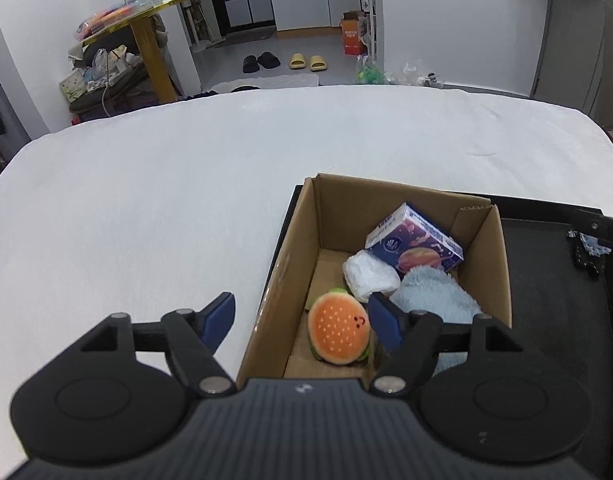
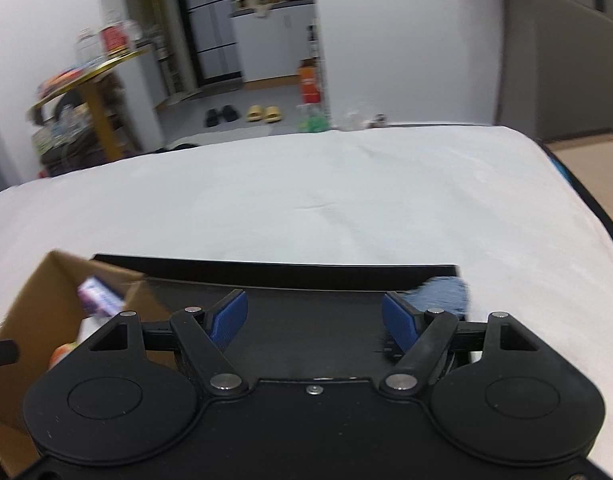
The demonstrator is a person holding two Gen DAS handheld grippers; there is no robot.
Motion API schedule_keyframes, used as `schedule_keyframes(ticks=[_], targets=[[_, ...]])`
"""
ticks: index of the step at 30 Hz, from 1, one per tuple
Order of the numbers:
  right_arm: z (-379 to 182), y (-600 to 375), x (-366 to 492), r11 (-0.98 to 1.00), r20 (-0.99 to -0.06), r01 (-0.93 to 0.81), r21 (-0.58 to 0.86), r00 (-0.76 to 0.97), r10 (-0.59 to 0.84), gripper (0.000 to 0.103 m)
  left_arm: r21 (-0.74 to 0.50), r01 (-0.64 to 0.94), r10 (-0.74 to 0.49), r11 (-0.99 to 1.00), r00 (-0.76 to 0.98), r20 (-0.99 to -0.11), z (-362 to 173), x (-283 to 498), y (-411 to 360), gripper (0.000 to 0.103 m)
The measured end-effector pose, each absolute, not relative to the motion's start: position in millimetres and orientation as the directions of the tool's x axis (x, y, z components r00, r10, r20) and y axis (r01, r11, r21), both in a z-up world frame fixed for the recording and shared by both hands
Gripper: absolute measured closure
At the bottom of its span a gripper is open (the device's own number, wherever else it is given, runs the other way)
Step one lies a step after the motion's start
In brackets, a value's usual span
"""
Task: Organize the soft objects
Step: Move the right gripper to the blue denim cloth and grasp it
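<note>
Burger plush (image 1: 339, 330), white roll (image 1: 369, 274), tissue pk (image 1: 414, 240), blue towel (image 1: 434, 294) in cardboard box (image 1: 302, 240)

Left hand-held gripper (image 1: 300, 322) spread wide, empty, hovering over the near end of a cardboard box (image 1: 294, 248). Inside: plush burger (image 1: 338, 330), white bundle (image 1: 368, 274), blue fluffy cloth (image 1: 434, 292), tissue pack (image 1: 414, 240). Box resting on a black tray (image 1: 554, 320) atop the white-covered table (image 1: 146, 208).

On the worktop (image 1: 146, 208) lies a tray (image 1: 546, 320), and the cardboard box (image 1: 386, 208) stands on its left part. In the box, the burger toy (image 1: 338, 334) is nearest, the tissue pack (image 1: 414, 240) behind it, and the towel (image 1: 430, 292) to the right.
</note>
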State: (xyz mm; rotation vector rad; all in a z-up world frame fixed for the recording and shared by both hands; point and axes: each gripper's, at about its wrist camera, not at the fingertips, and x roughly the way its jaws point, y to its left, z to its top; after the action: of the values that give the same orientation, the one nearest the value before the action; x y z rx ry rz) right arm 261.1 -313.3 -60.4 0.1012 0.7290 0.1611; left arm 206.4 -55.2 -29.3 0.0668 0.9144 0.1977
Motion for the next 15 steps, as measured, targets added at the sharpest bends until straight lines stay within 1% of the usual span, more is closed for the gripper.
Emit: schedule_keyframes(ticks=[7, 15], targets=[[-76.8, -337.7, 265.9, 0.985, -0.650, 0.007, 0.170, 0.752, 0.107, 0.030, 0.150, -0.171, 0.223, 0.974, 0.587, -0.778, -30.5, 224.2, -58.1, 0.031], [-89.5, -358.5, 279.2, 0.983, -0.662, 0.077, 0.165, 0.748, 0.053, 0.030, 0.168, -0.151, 0.225, 0.974, 0.589, -0.777, -33.1, 246.6, -74.2, 0.030]])
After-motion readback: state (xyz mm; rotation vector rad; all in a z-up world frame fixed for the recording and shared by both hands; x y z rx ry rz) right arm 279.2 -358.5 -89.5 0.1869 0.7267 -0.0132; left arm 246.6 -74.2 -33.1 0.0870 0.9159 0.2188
